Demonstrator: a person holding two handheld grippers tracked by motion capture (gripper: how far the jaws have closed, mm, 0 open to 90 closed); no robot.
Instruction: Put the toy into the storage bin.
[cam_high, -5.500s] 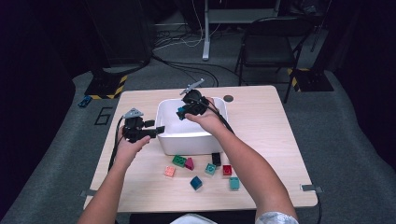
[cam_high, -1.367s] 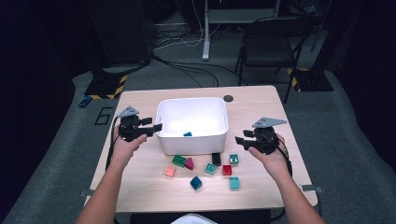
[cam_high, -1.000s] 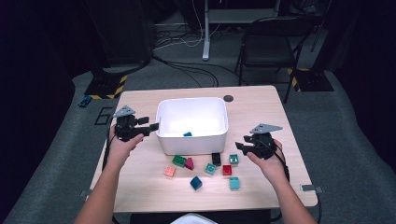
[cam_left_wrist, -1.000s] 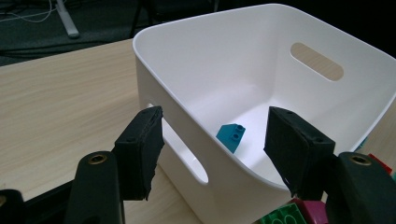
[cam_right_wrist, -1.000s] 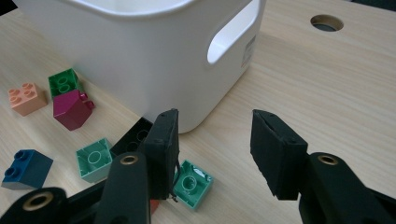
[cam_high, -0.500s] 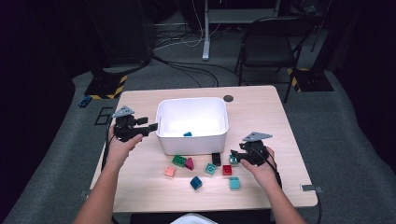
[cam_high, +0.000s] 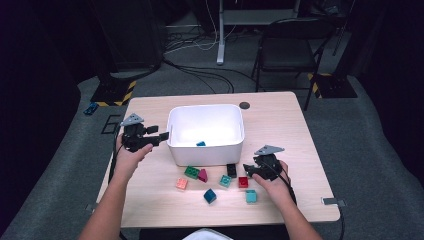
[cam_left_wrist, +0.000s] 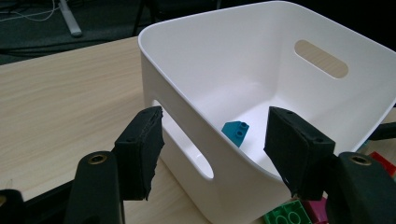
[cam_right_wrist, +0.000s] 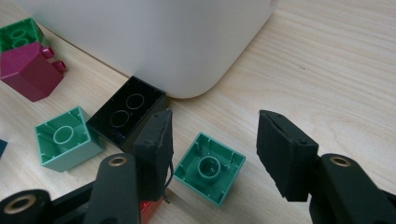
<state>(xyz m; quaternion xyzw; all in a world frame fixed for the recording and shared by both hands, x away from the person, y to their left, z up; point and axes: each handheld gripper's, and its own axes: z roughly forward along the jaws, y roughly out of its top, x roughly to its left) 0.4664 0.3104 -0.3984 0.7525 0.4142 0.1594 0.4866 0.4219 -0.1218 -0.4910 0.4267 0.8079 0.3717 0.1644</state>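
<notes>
Straddling the white bin's (cam_left_wrist: 196, 93) left wall, the left gripper (cam_left_wrist: 212, 149) was held open, one jaw outside and one inside, with neither pad seen pressing the wall. The right gripper (cam_right_wrist: 212, 154) was lowered near the table's (cam_high: 280, 120) front right corner; its jaws had just been opening, and an upturned green block (cam_right_wrist: 209, 169) lay loose between them.

Smooth glossy white plastic bin (cam_left_wrist: 196, 70), pale matt wood-grain table (cam_right_wrist: 336, 60), glossy moulded plastic green brick (cam_right_wrist: 210, 168), shiny black brick (cam_right_wrist: 126, 112), jaw pads seemingly matt rubber
</notes>
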